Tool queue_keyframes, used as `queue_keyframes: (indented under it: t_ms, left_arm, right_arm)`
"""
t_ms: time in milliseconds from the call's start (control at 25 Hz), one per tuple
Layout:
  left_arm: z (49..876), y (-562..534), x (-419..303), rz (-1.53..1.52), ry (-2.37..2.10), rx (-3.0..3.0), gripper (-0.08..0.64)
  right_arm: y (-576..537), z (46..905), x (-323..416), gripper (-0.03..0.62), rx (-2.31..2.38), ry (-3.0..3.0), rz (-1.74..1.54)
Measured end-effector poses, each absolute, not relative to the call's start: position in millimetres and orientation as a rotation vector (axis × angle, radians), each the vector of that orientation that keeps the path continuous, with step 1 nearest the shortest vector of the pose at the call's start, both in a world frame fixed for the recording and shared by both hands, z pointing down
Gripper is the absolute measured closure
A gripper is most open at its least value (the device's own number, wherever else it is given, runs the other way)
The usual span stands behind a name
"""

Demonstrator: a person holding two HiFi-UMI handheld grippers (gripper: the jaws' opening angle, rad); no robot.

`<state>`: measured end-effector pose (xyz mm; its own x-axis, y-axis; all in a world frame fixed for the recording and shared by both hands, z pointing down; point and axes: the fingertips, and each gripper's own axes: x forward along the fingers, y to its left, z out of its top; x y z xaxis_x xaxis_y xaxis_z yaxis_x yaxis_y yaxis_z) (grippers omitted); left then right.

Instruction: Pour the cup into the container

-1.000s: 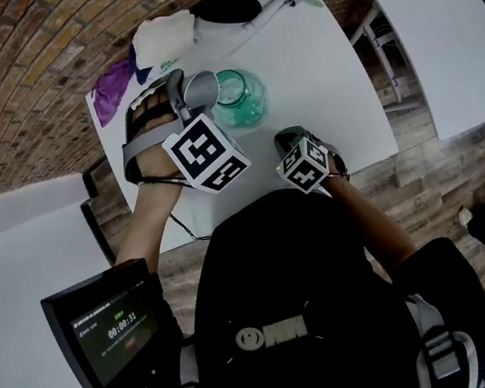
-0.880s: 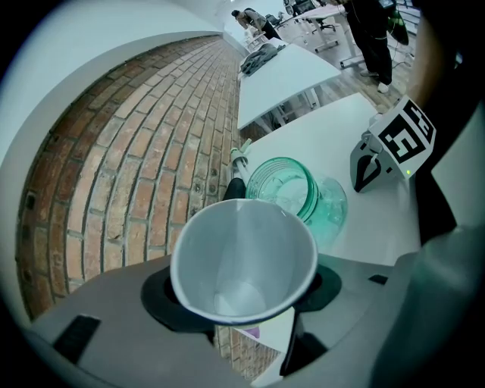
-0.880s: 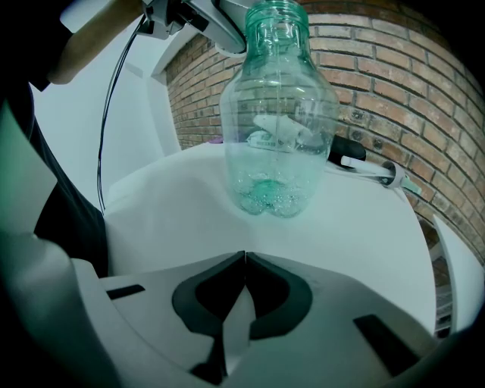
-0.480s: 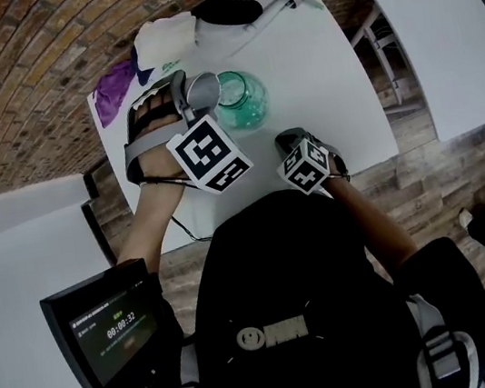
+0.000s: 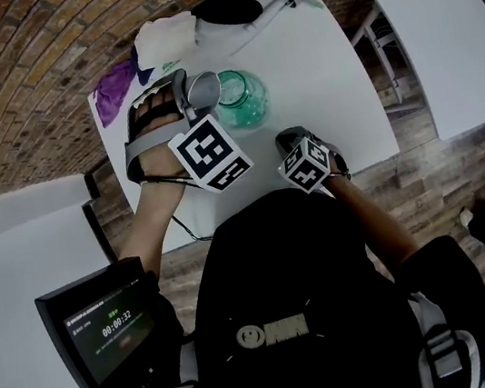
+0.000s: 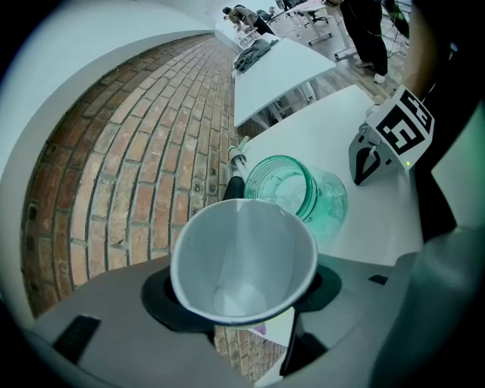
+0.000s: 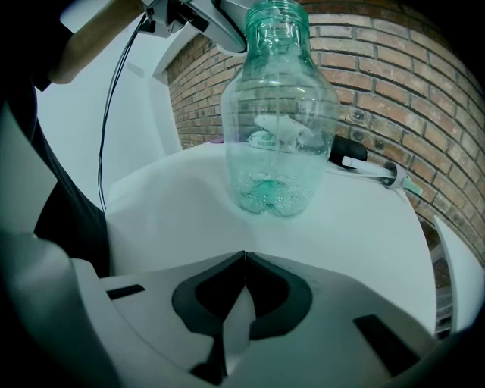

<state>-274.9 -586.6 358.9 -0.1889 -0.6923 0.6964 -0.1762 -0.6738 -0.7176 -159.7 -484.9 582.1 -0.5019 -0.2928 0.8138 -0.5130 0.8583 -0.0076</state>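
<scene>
1. The left gripper (image 6: 241,294) is clamped on a white paper cup (image 6: 242,261); its jaws press the cup's sides.
2. The cup is tilted, with its open mouth facing the left gripper view. Nothing shows inside it.
3. In the head view the cup (image 5: 203,88) sits just at 9 o'clock of the green-tinted jar (image 5: 239,99), rim close to the jar's mouth.
4. The jar (image 7: 279,114) stands upright on the white table (image 5: 321,55), with pale specks lying at its bottom.
5. The right gripper (image 7: 243,258) has its jaws pressed together with nothing between them. It is near the jar, at the jar's 5 o'clock in the head view (image 5: 287,141).
6. A purple cloth (image 5: 114,88) and a white cloth (image 5: 166,37) lie at the table's 10 to 11 o'clock edge.
</scene>
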Motion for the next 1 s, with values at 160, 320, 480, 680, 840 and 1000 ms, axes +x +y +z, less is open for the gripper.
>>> queue_keyframes:
  t_ms: [160,320,480,680,840,1000]
  left_arm:
    - [358.7,-586.4,-274.8,-1.927,0.999,-1.699,0.27]
    - [358.5,-585.9,-275.0,-1.93,0.997,-1.696,0.27]
    - [358.3,-586.1,-275.0,-1.929,0.997,-1.692,0.27]
    - [358.2,-586.0,-274.8,-1.93,0.995,-1.691,0.27]
    - [357.6,-585.4,-275.7,-1.933,0.995,-1.677,0.27]
    - [357.5,-585.9,-275.3,-1.936,0.992,-1.668,0.27]
  right_arm:
    - [-485.0,581.9,-159.8,0.584,0.584,-2.131,0.311]
    - [-484.4,581.5,-159.8,0.584,0.586,-2.13,0.309]
    - [-484.5,581.3,-159.5,0.584,0.584,-2.13,0.31]
    - [-484.4,581.0,-159.8,0.584,0.585,-2.13,0.309]
    - [-483.6,580.9,-160.3,0.584,0.583,-2.131,0.31]
    - [-484.2,580.2,-159.7,0.584,0.589,-2.131,0.309]
